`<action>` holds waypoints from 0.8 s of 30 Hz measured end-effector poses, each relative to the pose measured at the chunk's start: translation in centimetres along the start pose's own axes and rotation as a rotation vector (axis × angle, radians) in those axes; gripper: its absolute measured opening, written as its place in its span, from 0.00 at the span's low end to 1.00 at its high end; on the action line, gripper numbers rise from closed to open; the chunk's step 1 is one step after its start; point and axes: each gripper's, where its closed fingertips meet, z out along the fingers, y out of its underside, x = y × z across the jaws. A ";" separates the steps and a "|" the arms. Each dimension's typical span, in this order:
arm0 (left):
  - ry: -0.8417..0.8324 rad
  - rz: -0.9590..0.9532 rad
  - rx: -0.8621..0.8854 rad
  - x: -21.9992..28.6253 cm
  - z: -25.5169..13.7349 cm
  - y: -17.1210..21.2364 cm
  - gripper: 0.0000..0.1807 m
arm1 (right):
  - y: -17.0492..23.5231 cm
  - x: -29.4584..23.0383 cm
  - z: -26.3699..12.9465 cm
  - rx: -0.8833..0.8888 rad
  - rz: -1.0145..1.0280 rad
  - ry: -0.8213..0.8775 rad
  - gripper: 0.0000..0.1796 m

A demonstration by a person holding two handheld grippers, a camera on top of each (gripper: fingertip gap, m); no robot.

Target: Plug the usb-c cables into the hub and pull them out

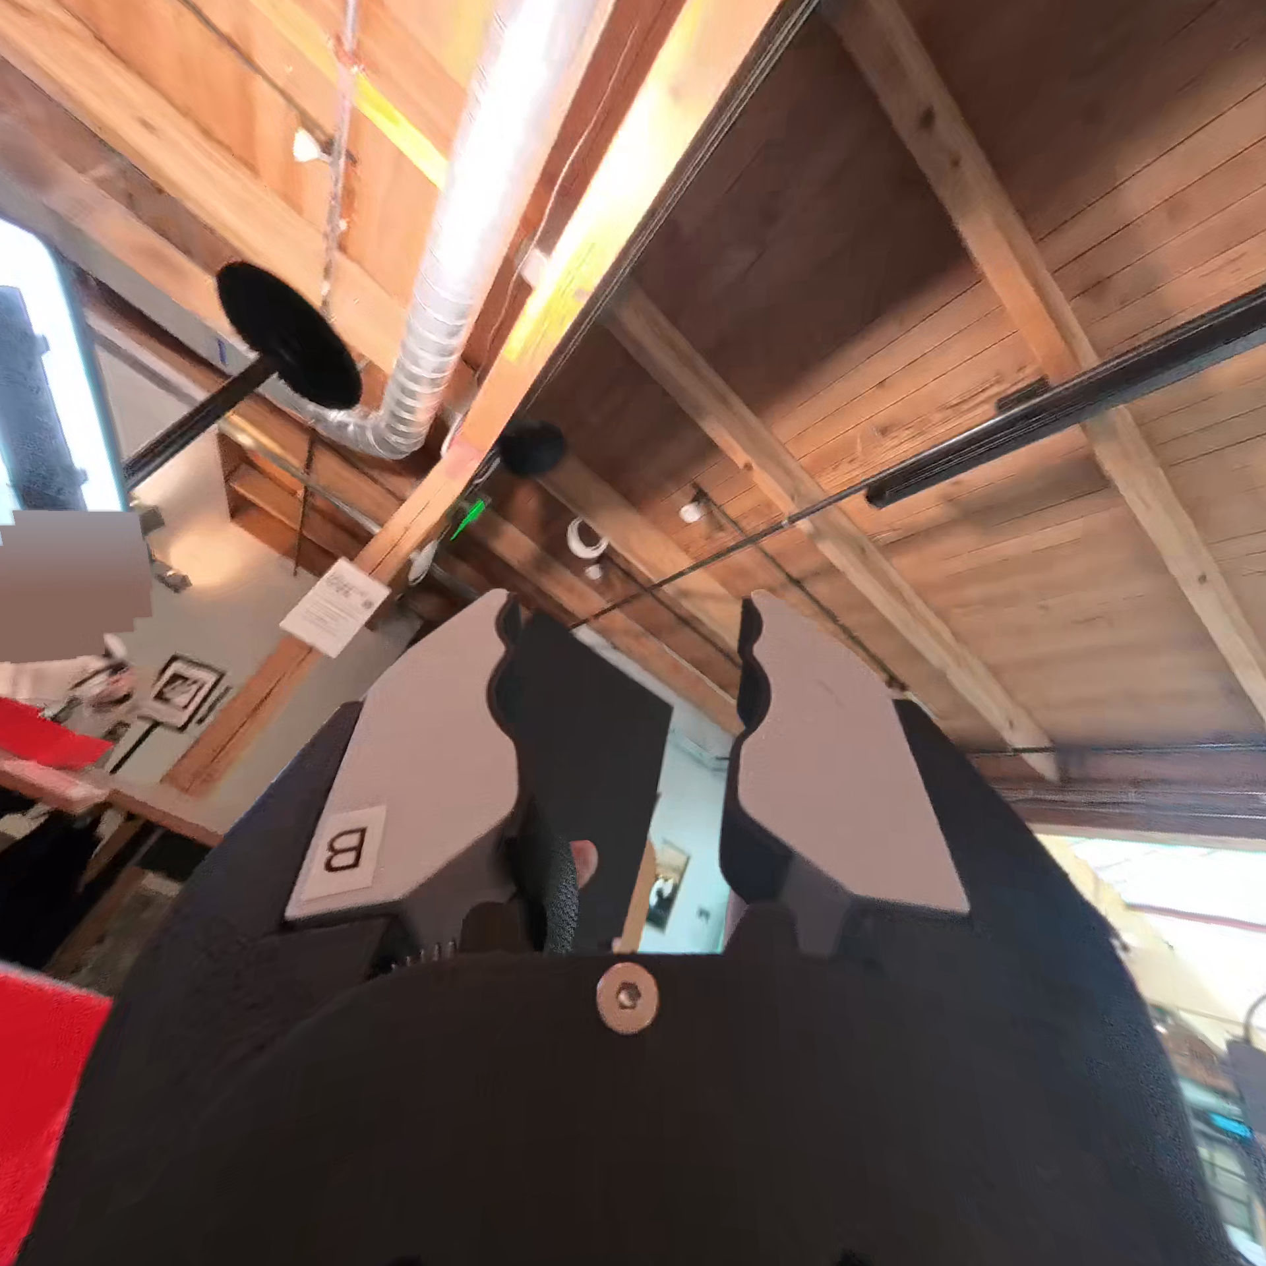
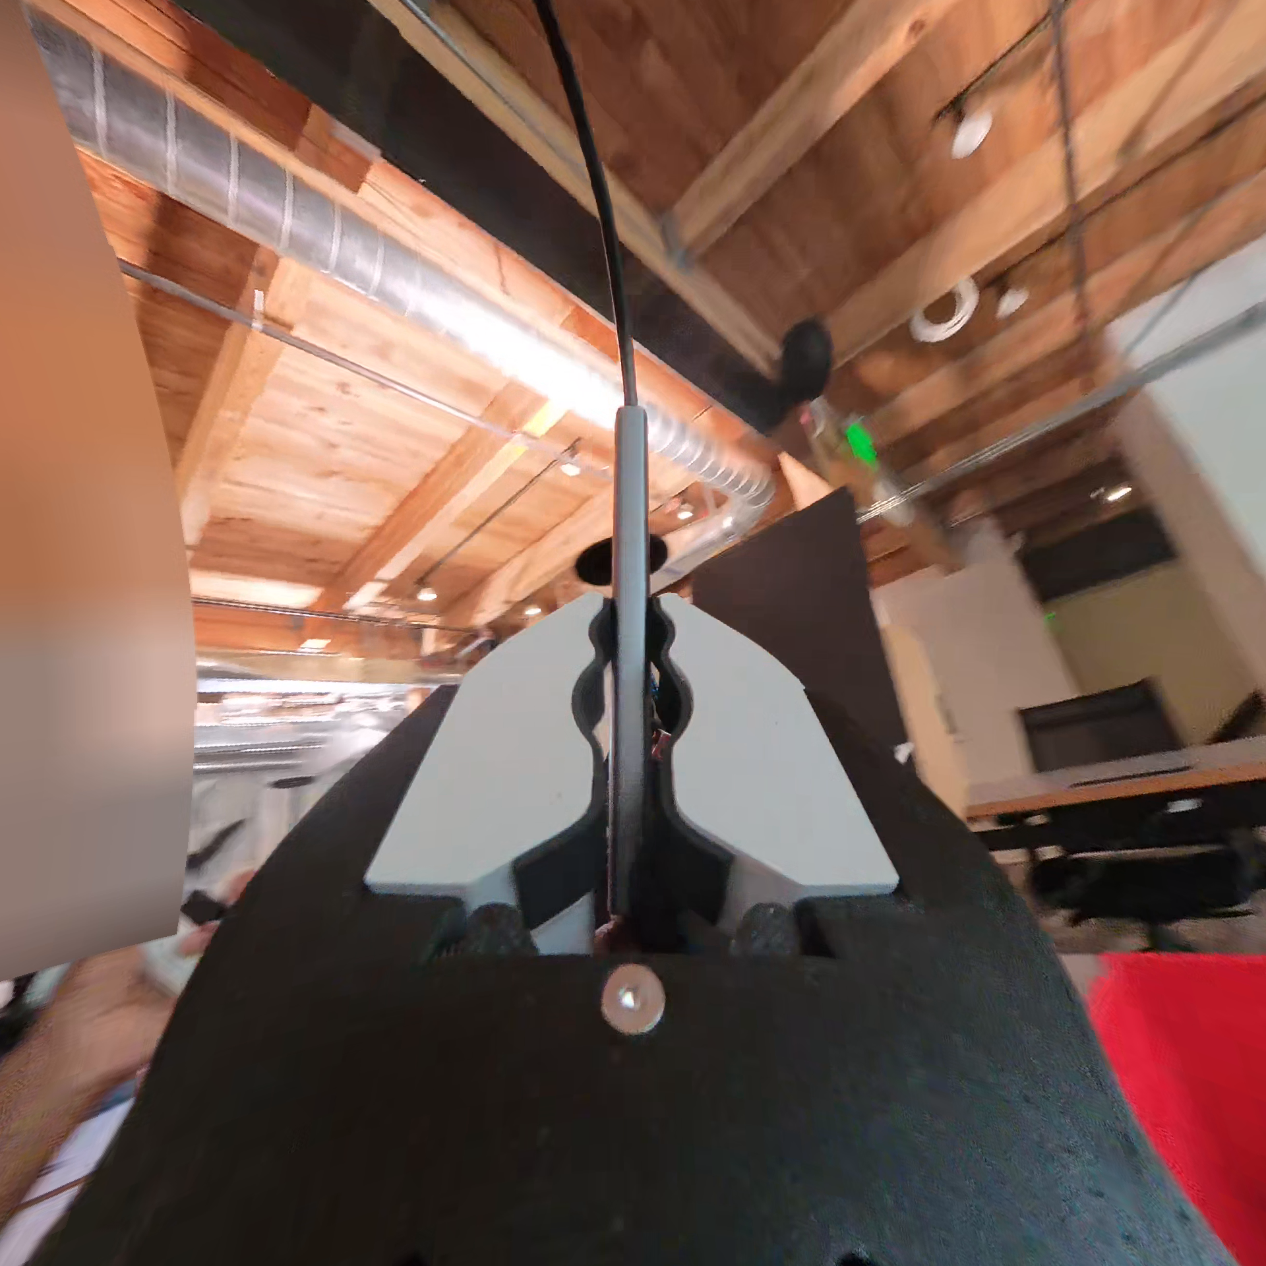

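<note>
Both grippers point up towards a wooden ceiling. My right gripper (image 2: pixel 631 603) is shut on a thin grey hub (image 2: pixel 630 514), seen edge-on and standing upright between the jaws. A black cable (image 2: pixel 606 205) runs up from the hub's top end and out of the frame. My left gripper (image 1: pixel 627 603) is open and empty, its jaws wide apart. No hub or cable plug shows in the left wrist view. A person's fingertip (image 1: pixel 584 855) shows low between the left fingers.
Overhead are wooden beams, a silver duct (image 1: pixel 445 274) and a black rail (image 1: pixel 1062 425). A dark panel (image 2: pixel 781 616) stands just behind the right gripper. A red surface (image 2: pixel 1185 1096) lies at the lower right, a desk (image 2: pixel 1110 788) farther right, and a red patch (image 1: pixel 41 1130) is at the lower left. My right fingertips sit around 45 cm from my left ones.
</note>
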 end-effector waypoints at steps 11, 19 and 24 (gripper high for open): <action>0.173 0.025 0.150 3.8 0.9 -6.7 0.52 | 2.9 14.1 -3.9 -0.321 -0.454 0.534 0.05; 0.011 0.054 0.098 -0.6 0.0 -8.6 0.49 | 10.3 18.7 -11.1 -0.930 -0.363 0.810 0.15; -0.044 0.192 0.055 -0.9 -0.1 -8.7 0.50 | 8.5 15.8 -8.0 -0.838 -0.575 0.712 0.44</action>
